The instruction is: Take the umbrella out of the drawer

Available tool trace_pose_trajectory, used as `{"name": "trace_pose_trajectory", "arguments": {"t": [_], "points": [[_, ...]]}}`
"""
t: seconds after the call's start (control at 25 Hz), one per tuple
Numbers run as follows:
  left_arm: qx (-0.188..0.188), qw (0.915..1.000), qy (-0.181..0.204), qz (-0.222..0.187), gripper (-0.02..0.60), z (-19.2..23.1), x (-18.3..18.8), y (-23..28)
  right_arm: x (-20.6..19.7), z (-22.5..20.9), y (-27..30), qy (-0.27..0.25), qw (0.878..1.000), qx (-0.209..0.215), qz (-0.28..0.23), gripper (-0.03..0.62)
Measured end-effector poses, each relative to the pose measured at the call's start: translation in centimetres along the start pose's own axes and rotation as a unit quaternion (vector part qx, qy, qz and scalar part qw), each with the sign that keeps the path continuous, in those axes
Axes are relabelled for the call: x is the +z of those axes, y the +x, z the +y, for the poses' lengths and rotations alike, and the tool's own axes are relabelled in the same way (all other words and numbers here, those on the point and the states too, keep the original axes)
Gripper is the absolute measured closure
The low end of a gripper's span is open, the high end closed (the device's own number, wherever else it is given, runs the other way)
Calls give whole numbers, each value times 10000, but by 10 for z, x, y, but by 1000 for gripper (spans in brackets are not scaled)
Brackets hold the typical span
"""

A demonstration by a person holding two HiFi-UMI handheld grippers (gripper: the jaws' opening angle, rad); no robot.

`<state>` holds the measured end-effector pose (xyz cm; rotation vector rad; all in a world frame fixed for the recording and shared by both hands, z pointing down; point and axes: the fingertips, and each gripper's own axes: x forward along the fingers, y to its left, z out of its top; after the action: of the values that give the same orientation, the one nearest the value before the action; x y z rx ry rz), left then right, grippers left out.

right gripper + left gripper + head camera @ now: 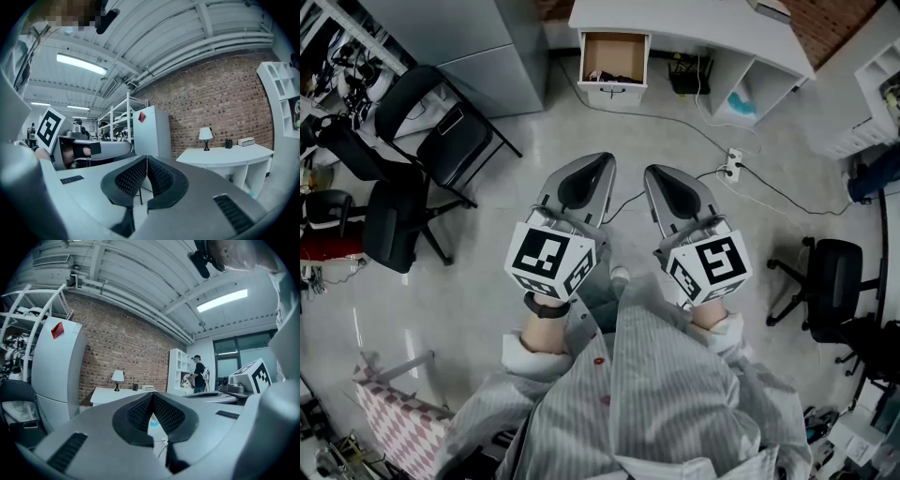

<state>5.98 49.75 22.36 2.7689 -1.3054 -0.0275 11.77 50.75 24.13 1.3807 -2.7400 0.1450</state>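
The open drawer (614, 52) juts out of the white desk (694, 23) at the top of the head view, some way ahead of both grippers. A dark thing (624, 77) lies at its near end, too small to tell as the umbrella. My left gripper (607, 159) and right gripper (650, 172) are side by side above the floor, pointing at the desk. Both are shut with nothing between the pads. The left gripper (152, 395) shows pads touching in the left gripper view. The right gripper (146, 158) does too in the right gripper view.
Black office chairs (431, 141) stand at the left, and another chair (832, 279) at the right. A power strip (732, 165) with cables lies on the floor between me and the desk. A grey cabinet (478, 47) stands left of the drawer. A person (199, 373) stands by far shelves.
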Motion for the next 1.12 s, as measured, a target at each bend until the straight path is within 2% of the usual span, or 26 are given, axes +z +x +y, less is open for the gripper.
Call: {"name": "trace_pose_trajectory", "arguments": {"t": [0.32, 0.72, 1.12], "points": [[-128, 9999, 37, 58, 574, 49, -6, 47, -2, -36, 57, 46, 9998, -199, 23, 559], [-397, 9990, 89, 181, 574, 155, 8, 134, 11, -92, 177, 124, 9986, -498, 121, 559], [-549, 9982, 105, 202, 574, 252, 11, 173, 16, -112, 274, 111, 9971, -735, 157, 558]]}}
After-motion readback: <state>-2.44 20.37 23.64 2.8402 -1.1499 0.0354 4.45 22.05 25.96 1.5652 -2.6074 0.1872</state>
